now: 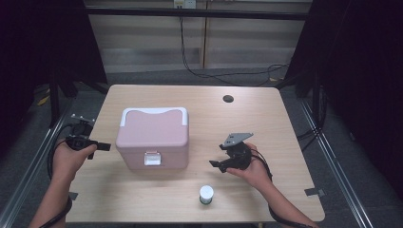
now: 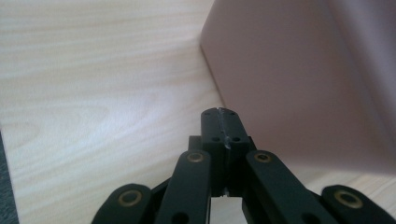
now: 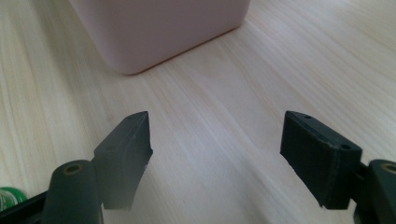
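The desk (image 1: 266, 118), a pale wood top with a round cable hole (image 1: 228, 99) near its far edge at about one o'clock, carries everything. The pink box (image 1: 153, 137), closed with its white latch (image 1: 151, 158) facing the person, sits a little to nine o'clock of the desk's centre, front turned toward the hands, likely so the latch can be reached. The left hand-held gripper (image 1: 102, 146) is at nine o'clock of the box, just beside its side wall, jaws pressed together on nothing; in the left gripper view the tips point along the box's wall (image 2: 299, 84), as if to steady or push it. The right hand-held gripper (image 1: 215, 164) lies at four o'clock of the box, near it but apart, its jaws spread wide and aimed at the box's lower corner (image 3: 154, 32), probably ready for the latch. The small white-capped bottle (image 1: 206, 194) stands at six o'clock, near the desk's front edge, out of the way.
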`<state>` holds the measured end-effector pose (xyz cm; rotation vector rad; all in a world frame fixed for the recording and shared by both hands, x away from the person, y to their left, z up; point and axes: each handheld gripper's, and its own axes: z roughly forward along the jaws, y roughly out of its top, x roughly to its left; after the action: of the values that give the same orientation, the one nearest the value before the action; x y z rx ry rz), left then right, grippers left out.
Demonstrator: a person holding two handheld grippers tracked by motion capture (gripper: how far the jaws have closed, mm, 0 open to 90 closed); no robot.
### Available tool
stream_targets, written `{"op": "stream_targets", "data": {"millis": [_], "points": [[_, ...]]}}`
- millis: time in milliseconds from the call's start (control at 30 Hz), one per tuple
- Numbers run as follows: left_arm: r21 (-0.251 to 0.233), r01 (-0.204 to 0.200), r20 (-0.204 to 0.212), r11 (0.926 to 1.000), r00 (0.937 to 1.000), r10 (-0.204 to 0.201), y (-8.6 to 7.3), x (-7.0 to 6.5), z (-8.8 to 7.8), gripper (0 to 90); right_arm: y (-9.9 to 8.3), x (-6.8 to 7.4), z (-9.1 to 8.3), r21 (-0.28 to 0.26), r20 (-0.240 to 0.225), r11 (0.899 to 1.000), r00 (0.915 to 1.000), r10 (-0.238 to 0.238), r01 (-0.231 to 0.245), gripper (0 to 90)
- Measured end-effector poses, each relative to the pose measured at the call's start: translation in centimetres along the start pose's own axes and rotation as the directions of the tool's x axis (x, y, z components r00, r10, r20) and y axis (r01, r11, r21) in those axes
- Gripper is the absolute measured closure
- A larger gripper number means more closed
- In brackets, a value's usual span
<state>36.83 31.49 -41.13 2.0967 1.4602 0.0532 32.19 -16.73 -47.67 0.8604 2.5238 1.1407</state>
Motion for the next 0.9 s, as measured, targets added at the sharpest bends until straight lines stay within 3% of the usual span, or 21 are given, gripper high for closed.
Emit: {"op": "stream_targets", "data": {"millis": [133,333,467,700,900], "points": [[-0.015,-0.005,0.006,0.9999,1.0000,0.005,1.2,-0.2,0.2,90.0,0.6,0.0,0.1,-0.009,-0.007,1.000,0.9999,-0.013,0.013,22.3],[-0.064,-0.011,0.065,0.9979,0.9978,0.015,2.5,-0.9,0.9,90.0,0.8,-0.1,0.2,-0.008,-0.021,1.000,0.9995,-0.022,0.022,21.6],[-0.059,-0.049,0.064,0.9970,0.9966,0.053,2.9,-1.6,1.4,90.0,0.8,0.0,0.3,-0.025,-0.040,1.000,0.9990,-0.020,0.019,21.3],[-0.075,-0.042,0.071,0.9963,0.9964,0.047,3.2,-2.0,1.5,90.0,1.0,0.0,0.0,-0.049,-0.048,0.999,0.9987,-0.016,0.014,20.9],[-0.079,-0.063,0.065,0.9948,0.9956,0.068,3.5,-2.8,1.8,90.0,1.0,0.1,0.3,-0.049,-0.055,0.999,0.9982,-0.024,0.022,20.9]]}}
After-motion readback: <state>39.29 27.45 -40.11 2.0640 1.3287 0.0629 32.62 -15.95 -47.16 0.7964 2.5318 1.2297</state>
